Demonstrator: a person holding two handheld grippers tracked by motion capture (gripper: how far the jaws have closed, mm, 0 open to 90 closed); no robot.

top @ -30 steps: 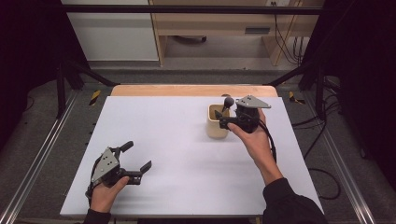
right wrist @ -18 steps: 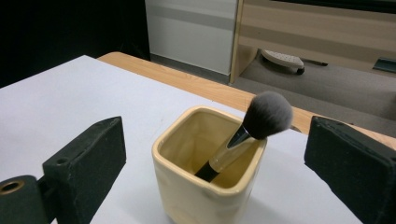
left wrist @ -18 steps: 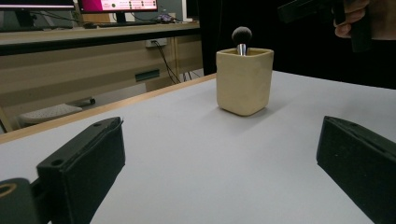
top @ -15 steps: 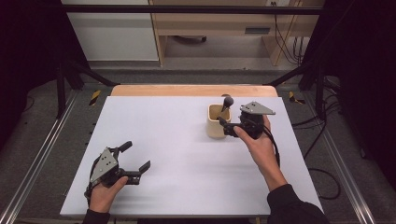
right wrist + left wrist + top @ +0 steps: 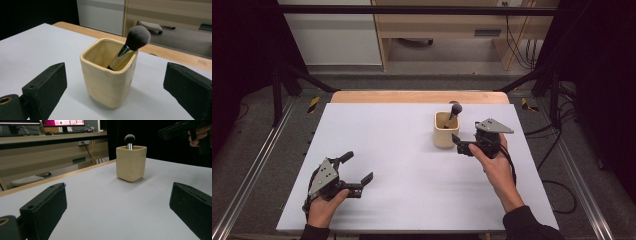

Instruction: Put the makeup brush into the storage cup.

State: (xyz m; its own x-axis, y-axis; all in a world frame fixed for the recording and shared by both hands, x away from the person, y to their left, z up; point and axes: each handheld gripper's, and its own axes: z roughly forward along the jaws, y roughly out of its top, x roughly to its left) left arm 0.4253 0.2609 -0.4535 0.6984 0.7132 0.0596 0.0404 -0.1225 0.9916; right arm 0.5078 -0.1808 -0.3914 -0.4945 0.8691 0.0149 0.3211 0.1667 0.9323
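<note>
The left claw (image 5: 357, 172) is resting low on the table (image 5: 402, 165), down at about 7 o'clock on the white top. A hand (image 5: 323, 207) is gripping it from behind. Its two black jaws are spread wide with nothing between them, and they are pointing across toward the cup. It looks like it is just waiting its turn, well apart from everything else. The jaw pads look flat, blocky and a bit rough.

The table top is looking smooth and pale, with a strip of light wood along the far edge.

The cup (image 5: 446, 129) is standing upright at about 1 o'clock on the table. It is a cream cup with squarish sides, rounded corners and a shiny, glazed skin, so it is probably pottery. A makeup brush (image 5: 130, 46) is sitting inside it, handle down. It is leaning against the rim, likely because the cup is wider than the brush. Its fluffy dark head with pale tips is poking out above a shiny metal collar.

The right claw (image 5: 460, 144) is hovering just beside the cup, at its 3 o'clock side. Its jaws are spread wide too, holding nothing, and they are facing the cup squarely.
</note>
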